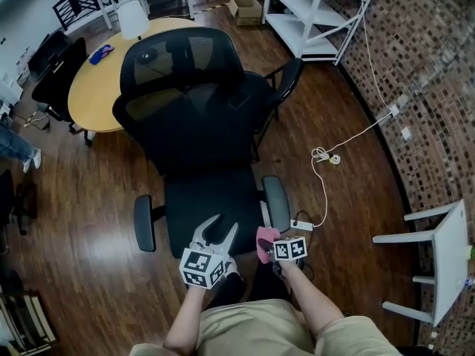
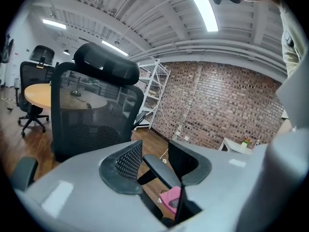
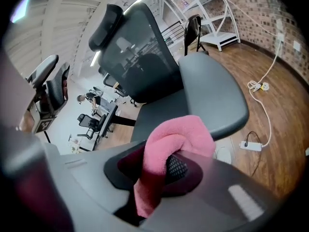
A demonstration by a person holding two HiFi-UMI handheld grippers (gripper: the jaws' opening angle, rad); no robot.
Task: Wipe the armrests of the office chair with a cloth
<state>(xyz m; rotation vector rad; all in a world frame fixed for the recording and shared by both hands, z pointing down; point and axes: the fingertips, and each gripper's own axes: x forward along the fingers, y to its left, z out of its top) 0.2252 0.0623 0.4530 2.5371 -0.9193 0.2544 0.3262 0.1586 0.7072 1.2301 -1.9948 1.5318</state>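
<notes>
A black mesh office chair (image 1: pixel 194 102) faces me, with its left armrest (image 1: pixel 144 223) and right armrest (image 1: pixel 276 202) on either side of the seat. My left gripper (image 1: pixel 215 232) hangs open over the seat's front edge with nothing between its fingers. In the left gripper view the left gripper (image 2: pixel 154 161) frames the right armrest (image 2: pixel 161 170) and the pink cloth (image 2: pixel 171 199). My right gripper (image 1: pixel 271 245) is shut on a pink cloth (image 1: pixel 266 242) just before the near end of the right armrest. In the right gripper view the cloth (image 3: pixel 176 144) bulges from the right gripper (image 3: pixel 169 166), close to the armrest pad (image 3: pixel 212 93).
A round wooden table (image 1: pixel 96 73) and another black chair (image 1: pixel 286 80) stand behind the office chair. A white cable and power strip (image 1: pixel 300 225) lie on the wood floor right of the armrest. White shelving (image 1: pixel 312 13) stands far right, a white chair (image 1: pixel 445 258) near right.
</notes>
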